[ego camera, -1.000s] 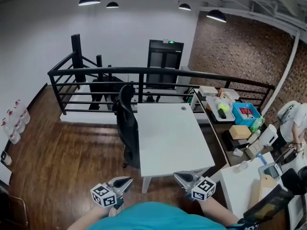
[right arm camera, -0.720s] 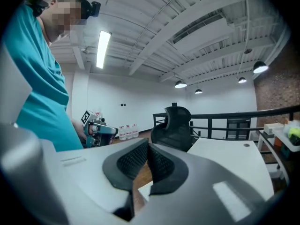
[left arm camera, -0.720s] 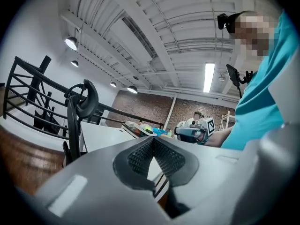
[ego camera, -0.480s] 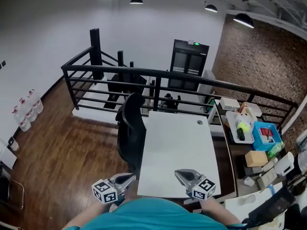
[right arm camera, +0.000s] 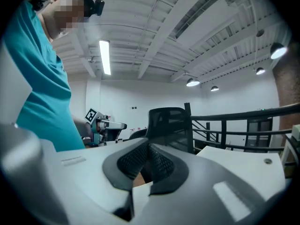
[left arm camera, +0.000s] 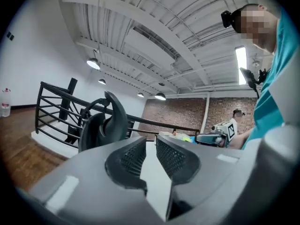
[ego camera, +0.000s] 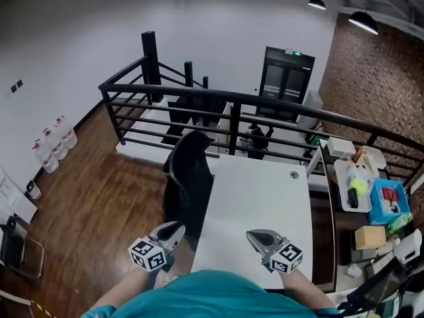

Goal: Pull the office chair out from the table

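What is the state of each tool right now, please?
Left tool: opening, jaws slightly apart, nothing between them.
Right tool: closed, empty.

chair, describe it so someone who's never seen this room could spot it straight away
A black railing crosses the room, and a long white table stands on the near side of it. The chair is pushed in at the table's left long edge in the head view. It is black with a tall curved back, dark against the white top.
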The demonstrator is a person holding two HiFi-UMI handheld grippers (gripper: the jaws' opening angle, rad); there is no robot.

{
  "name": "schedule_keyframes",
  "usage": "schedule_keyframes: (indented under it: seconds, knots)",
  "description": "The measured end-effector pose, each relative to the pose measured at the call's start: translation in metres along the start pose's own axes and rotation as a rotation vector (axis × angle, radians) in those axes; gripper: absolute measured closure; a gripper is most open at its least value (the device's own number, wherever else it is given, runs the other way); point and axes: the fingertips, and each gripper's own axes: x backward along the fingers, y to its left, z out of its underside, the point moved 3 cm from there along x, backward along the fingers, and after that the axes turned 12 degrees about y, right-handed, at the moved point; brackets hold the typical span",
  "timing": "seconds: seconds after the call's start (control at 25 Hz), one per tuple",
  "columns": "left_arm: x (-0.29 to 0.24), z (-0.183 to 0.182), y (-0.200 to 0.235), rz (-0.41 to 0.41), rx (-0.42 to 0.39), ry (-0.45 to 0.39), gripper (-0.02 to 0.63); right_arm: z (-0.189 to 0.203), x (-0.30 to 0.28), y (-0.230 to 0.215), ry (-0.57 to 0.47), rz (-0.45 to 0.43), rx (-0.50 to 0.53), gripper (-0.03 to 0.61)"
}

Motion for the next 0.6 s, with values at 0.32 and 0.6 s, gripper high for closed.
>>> schedule_keyframes:
  seconds: [0.32, 0.6]
  knots:
    - [0.001, -0.016, 0.123, -0.182, 0.045, 0.065, 0.379, -0.013, -0.045, -0.003, -0.012, 0.069, -0.023, 0.58]
    - [-0.048, 0.027, 0.149, -0.092, 0.122, 0.253, 0.297, -0.031, -0.107, 0.002, 0.004, 0.051, 0.012, 0.58]
